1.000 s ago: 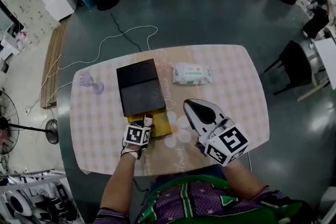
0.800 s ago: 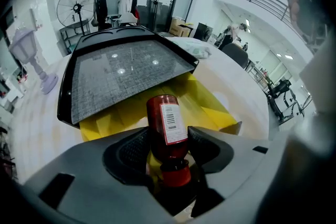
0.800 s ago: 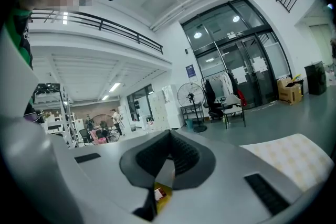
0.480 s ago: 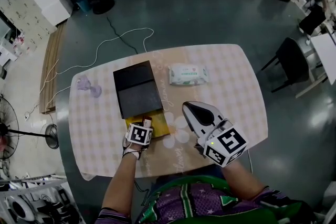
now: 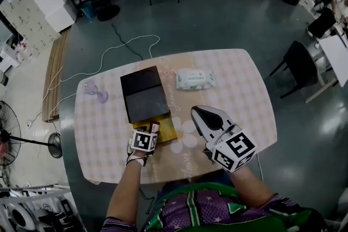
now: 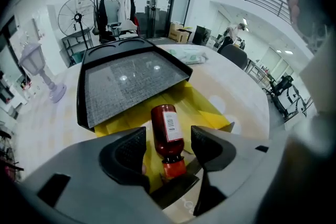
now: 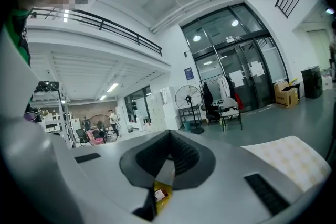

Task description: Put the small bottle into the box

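At lower centre the left gripper [image 6: 167, 140], jaws just opening, stands spread around the small bottle [image 6: 167, 126] lying in the box [image 6: 203, 108], apparently releasing it, while the right gripper [image 7: 167, 159] idles, pressed together.

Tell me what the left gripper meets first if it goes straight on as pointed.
Probably the small bottle, lying in the yellow box between the left gripper's jaws, which have just been opening and stand clear of it; the box floor lies right behind.

The small red labelled bottle [image 6: 168, 131] lies in the yellow cardboard box [image 6: 197, 99]; just behind the box is a flat black lid [image 6: 131, 84], and behind-right of the box a white wipes pack [image 5: 194, 79].
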`<action>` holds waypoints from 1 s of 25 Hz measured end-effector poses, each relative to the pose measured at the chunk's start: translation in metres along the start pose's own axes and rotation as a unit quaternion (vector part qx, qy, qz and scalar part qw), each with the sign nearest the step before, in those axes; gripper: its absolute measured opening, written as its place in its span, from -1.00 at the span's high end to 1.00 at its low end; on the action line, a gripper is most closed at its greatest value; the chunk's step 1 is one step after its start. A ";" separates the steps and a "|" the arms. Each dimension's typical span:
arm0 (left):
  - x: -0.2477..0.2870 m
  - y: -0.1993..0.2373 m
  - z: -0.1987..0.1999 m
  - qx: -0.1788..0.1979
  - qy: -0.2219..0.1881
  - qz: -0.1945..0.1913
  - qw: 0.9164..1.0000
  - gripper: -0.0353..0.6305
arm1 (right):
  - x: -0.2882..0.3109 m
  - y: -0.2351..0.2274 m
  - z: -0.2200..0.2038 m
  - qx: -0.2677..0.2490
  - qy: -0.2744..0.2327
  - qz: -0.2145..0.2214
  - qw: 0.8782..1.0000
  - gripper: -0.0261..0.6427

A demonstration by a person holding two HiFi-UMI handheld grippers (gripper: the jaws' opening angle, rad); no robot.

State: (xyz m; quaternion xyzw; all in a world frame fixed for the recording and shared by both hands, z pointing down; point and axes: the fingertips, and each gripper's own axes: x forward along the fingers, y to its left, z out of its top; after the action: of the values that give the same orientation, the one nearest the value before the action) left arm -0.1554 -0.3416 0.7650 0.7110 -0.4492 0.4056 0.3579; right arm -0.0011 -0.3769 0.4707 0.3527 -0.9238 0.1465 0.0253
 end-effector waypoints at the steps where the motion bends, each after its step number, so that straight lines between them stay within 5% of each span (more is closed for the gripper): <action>1: -0.004 0.000 0.002 0.001 -0.006 0.001 1.000 0.02 | -0.002 0.002 0.001 -0.002 -0.001 -0.001 1.000 0.91; 15: -0.089 -0.010 0.013 -0.024 -0.114 -0.003 0.993 0.03 | -0.028 0.017 0.016 -0.017 -0.007 -0.048 0.999 0.91; 25: -0.180 -0.028 0.003 -0.052 -0.234 -0.040 0.970 0.04 | -0.045 0.065 0.012 -0.034 0.000 -0.056 0.998 0.91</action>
State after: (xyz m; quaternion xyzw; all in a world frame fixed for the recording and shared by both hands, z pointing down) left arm -0.1767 -0.2720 0.5980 0.7839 -0.5121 0.1898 0.2953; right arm -0.0093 -0.3056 0.4366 0.4025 -0.9072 0.1139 0.0456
